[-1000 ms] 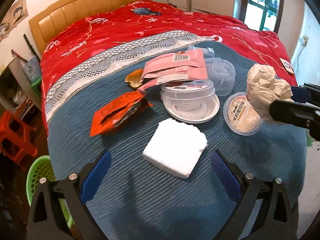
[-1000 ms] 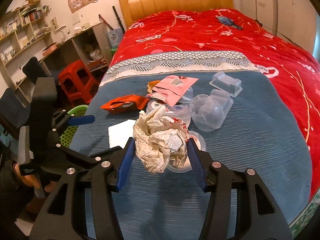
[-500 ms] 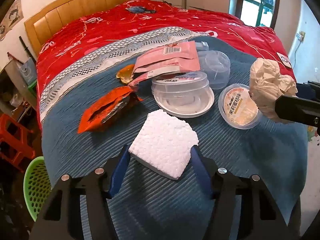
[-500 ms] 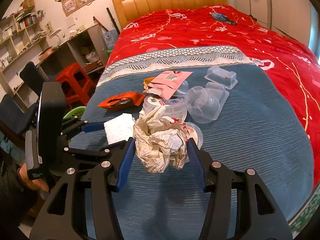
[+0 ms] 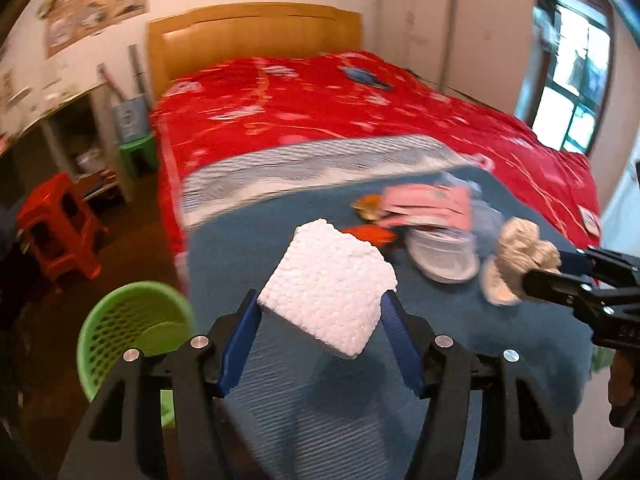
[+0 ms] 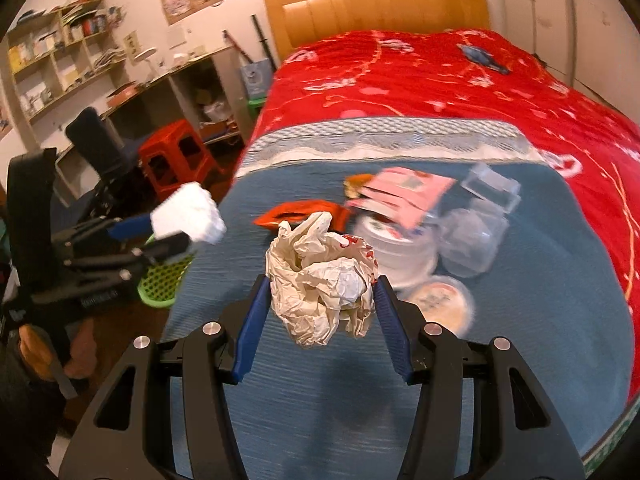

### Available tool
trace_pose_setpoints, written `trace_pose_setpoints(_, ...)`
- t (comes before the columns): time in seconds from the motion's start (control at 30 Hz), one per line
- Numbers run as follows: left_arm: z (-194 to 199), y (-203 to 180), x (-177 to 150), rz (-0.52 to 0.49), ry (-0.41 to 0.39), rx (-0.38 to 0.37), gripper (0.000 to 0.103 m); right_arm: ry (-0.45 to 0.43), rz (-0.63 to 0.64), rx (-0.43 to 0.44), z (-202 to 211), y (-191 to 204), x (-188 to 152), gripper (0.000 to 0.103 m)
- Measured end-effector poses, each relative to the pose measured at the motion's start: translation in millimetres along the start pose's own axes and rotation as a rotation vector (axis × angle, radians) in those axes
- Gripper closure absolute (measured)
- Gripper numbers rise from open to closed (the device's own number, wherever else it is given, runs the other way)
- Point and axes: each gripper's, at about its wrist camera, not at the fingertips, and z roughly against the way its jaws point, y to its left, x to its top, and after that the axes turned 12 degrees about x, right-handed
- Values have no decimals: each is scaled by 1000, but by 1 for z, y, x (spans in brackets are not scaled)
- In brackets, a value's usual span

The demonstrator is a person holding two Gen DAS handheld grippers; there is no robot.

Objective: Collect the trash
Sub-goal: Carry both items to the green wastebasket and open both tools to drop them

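— Where's the bin from here?

— The green basket (image 5: 132,320) sits on the floor by the bed's corner, down and left of the left tongs (image 5: 320,322), the nearer pair.

— Holding anything?

— Left tongs are clamped on the foam block (image 5: 328,284). Right tongs (image 6: 320,312) grip the crumpled paper (image 6: 320,280) above the blue blanket (image 6: 320,400).
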Motion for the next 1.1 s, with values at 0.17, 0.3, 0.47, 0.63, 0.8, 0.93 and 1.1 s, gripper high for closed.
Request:
trace_pose_setpoints(0.17, -17, 59, -14, 82, 58, 117, 43, 31, 33, 56, -27, 25, 15, 50)
trace_pose_setpoints(0.3, -39, 104, -30, 158, 126, 183, 43, 64, 54, 97, -52, 45, 24, 50)
trace_pose_setpoints(0.47, -64, 143, -50, 217, 198, 232, 42, 110, 79, 142, -85, 72, 35, 50)
trace_pose_setpoints(0.63, -81, 168, -63, 261, 228, 248, 34, 149, 101, 178, -114, 94, 43, 50)
trace_pose_setpoints(0.8, -84, 192, -73, 331, 239, 247, 23, 188, 124, 203, -143, 116, 47, 50)
trace_pose_setpoints(0.93, -75, 208, -84, 387, 230, 260, 23, 226, 136, 234, -170, 133, 50, 49)
trace_pose_setpoints(1.1, -54, 226, -98, 435, 204, 293, 23, 283, 141, 281, -211, 157, 53, 48)
